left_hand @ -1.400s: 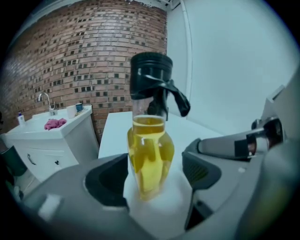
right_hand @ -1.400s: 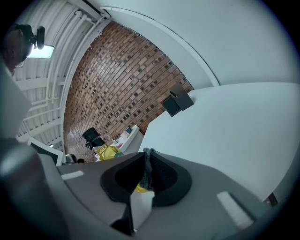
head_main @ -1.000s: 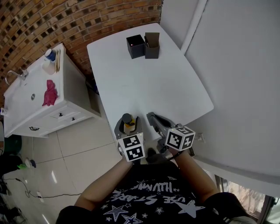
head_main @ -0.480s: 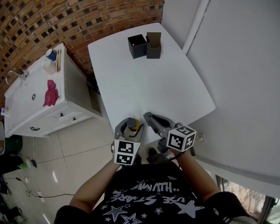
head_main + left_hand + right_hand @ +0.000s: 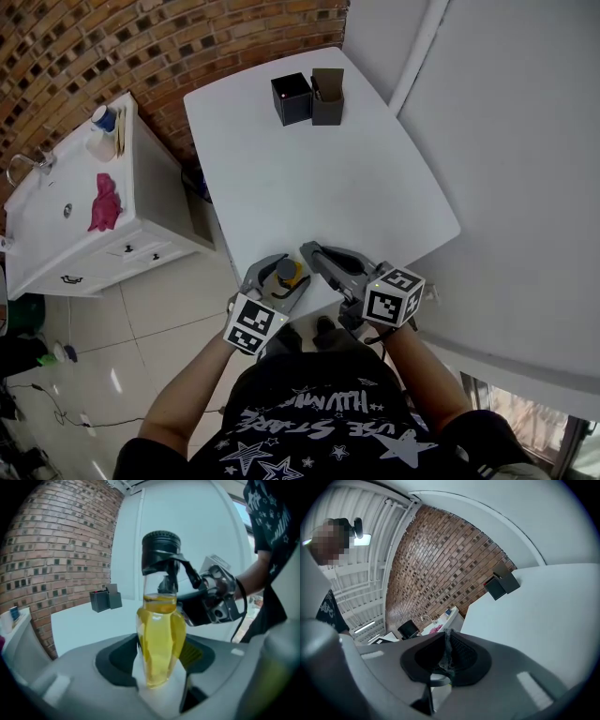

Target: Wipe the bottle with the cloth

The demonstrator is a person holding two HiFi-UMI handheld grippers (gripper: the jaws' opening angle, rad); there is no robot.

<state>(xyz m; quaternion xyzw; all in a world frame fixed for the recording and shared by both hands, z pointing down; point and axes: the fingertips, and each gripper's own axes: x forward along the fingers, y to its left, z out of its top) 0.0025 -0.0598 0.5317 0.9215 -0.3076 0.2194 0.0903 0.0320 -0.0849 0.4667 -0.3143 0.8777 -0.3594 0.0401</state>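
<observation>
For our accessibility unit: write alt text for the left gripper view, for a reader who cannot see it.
The left gripper clamps a bottle of yellow liquid with a black cap in its jaws. The right gripper reaches toward its neck; behind are a white table, two black boxes and a brick wall.

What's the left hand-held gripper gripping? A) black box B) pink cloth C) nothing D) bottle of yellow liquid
D: the left gripper view shows the bottle of yellow liquid clamped in the left hand-held gripper.
</observation>
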